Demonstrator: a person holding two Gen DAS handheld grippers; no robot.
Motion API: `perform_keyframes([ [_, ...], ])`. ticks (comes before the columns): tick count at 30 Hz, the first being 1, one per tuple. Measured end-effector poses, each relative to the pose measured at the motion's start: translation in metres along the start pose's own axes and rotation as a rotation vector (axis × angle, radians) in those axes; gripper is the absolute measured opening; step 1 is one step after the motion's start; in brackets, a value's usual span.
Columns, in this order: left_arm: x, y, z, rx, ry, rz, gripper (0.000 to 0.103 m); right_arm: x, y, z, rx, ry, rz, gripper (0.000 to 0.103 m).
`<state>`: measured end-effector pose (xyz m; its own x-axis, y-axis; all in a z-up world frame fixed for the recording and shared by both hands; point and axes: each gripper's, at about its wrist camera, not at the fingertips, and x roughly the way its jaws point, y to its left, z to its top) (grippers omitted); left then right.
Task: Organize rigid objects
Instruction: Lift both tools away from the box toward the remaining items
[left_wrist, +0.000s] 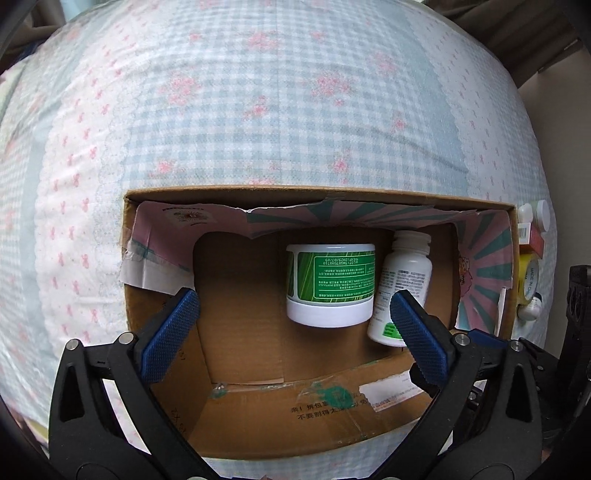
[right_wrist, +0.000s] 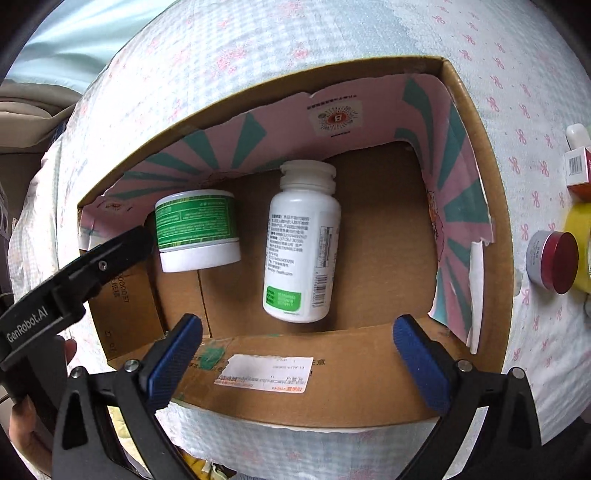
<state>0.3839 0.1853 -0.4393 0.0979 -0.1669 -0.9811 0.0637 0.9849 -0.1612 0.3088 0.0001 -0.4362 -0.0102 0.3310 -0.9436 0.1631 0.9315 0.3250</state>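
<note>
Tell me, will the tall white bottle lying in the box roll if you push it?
Probably. The white bottle lies on its side on the flat floor of the cardboard box, and its round body would likely roll sideways. It looks like hard, smooth plastic, so it may slip between fingers but shouldn't bend.

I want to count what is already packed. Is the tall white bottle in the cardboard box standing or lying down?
Lying down. The tall white bottle rests on its side on the cardboard box floor, cap toward the far wall, beside the green-labelled jar.
</note>
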Motion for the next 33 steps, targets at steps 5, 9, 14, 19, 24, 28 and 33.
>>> perform_keyframes([
  [5,-0.028,0.005,-0.008,-0.001,-0.039,-0.005,0.103,-0.016,0.010,-0.010,-0.023,-0.016,-0.009,0.103],
  [9,-0.061,0.012,-0.014,-0.023,-0.083,-0.011,0.103,-0.033,0.026,-0.020,-0.058,-0.017,-0.026,0.103],
  [14,-0.111,0.015,-0.031,-0.012,-0.160,0.006,0.103,-0.073,0.042,-0.039,-0.099,-0.038,-0.050,0.103],
  [19,-0.154,0.007,-0.060,0.027,-0.232,0.073,0.103,-0.107,0.035,-0.062,-0.080,-0.118,-0.063,0.103],
  [24,-0.187,-0.015,-0.093,0.047,-0.300,0.033,0.103,-0.149,0.019,-0.089,-0.089,-0.215,-0.102,0.103],
  [28,-0.211,-0.046,-0.122,0.047,-0.364,-0.005,0.103,-0.185,-0.008,-0.110,-0.104,-0.282,-0.173,0.103],
  [33,-0.230,-0.098,-0.150,0.046,-0.436,-0.004,0.103,-0.225,-0.060,-0.124,-0.127,-0.333,-0.225,0.103],
])
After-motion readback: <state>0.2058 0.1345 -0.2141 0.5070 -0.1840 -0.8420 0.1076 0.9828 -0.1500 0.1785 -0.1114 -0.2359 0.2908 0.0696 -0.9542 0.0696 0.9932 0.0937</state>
